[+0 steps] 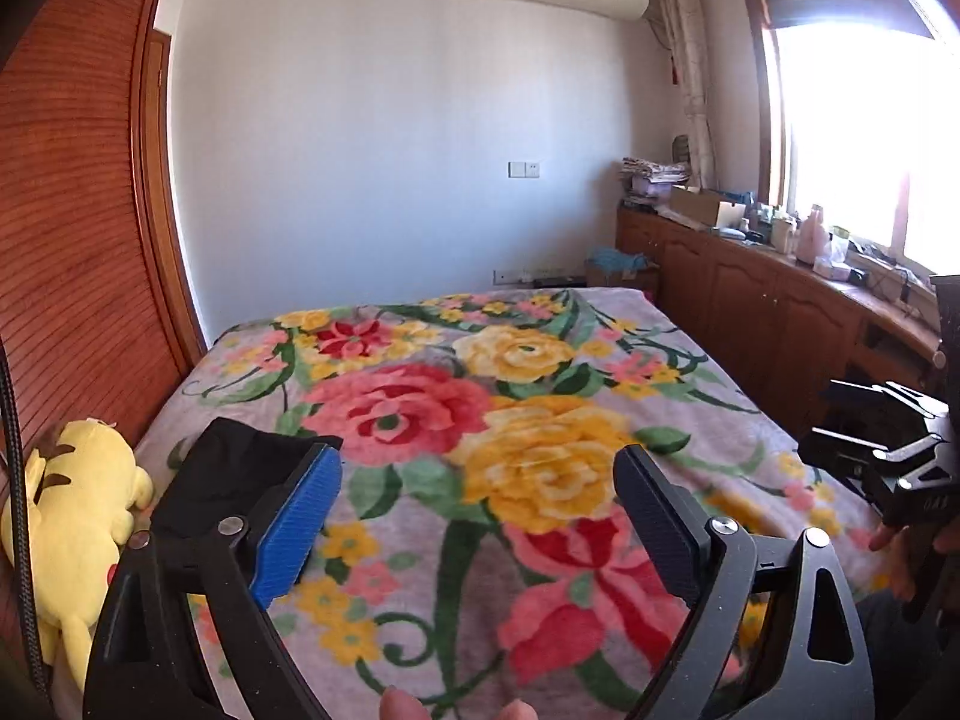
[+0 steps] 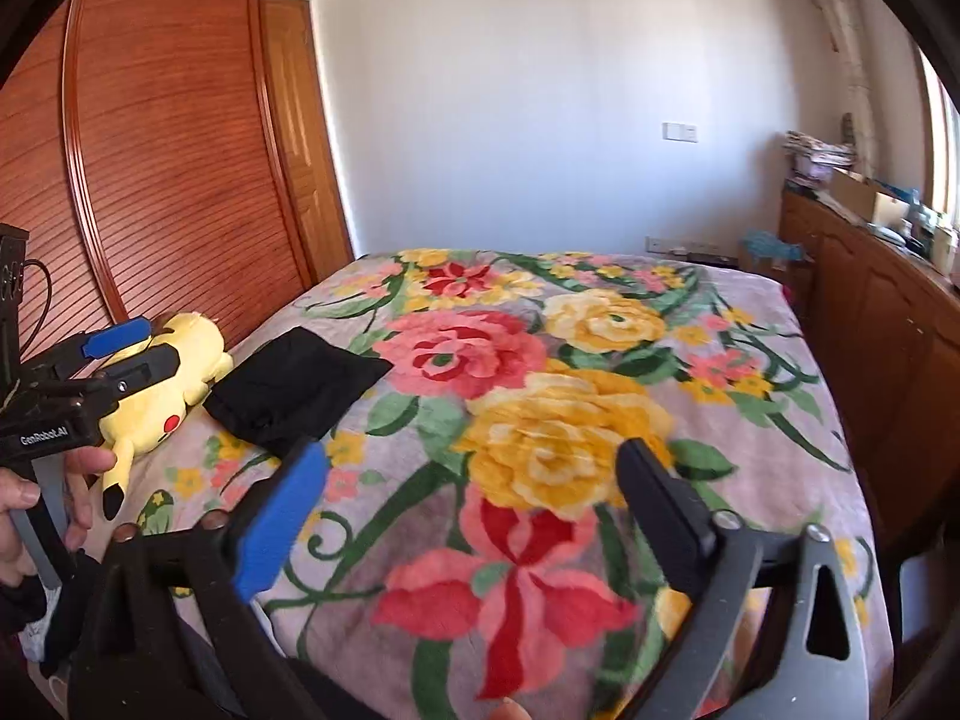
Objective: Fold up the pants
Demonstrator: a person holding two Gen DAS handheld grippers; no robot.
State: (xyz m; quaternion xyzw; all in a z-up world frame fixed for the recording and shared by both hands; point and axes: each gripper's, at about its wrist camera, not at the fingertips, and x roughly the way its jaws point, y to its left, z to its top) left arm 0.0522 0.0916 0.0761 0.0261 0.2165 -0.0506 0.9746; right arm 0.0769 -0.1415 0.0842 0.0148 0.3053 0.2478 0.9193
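The black pants (image 2: pixel 294 384) lie as a small folded bundle on the left side of the bed, next to a yellow plush toy. My right gripper (image 2: pixel 474 498) hovers open over the flowered blanket, right of the pants, with nothing between its fingers. My left gripper (image 1: pixel 480 498) is also open and empty above the blanket. In the left wrist view its blue-padded finger (image 1: pixel 300 516) hides part of the pants (image 1: pixel 240 456). Each gripper shows in the other's view: the left gripper (image 2: pixel 141 351) at the left edge, the right gripper (image 1: pixel 840 420) at the right edge, both held by hands.
A flowered blanket (image 2: pixel 750 420) covers the bed. The yellow plush toy (image 2: pixel 162 384) lies against the wooden headboard (image 2: pixel 150 150). Wooden cabinets (image 1: pixel 750 312) with clutter on top run along the right wall under a bright window.
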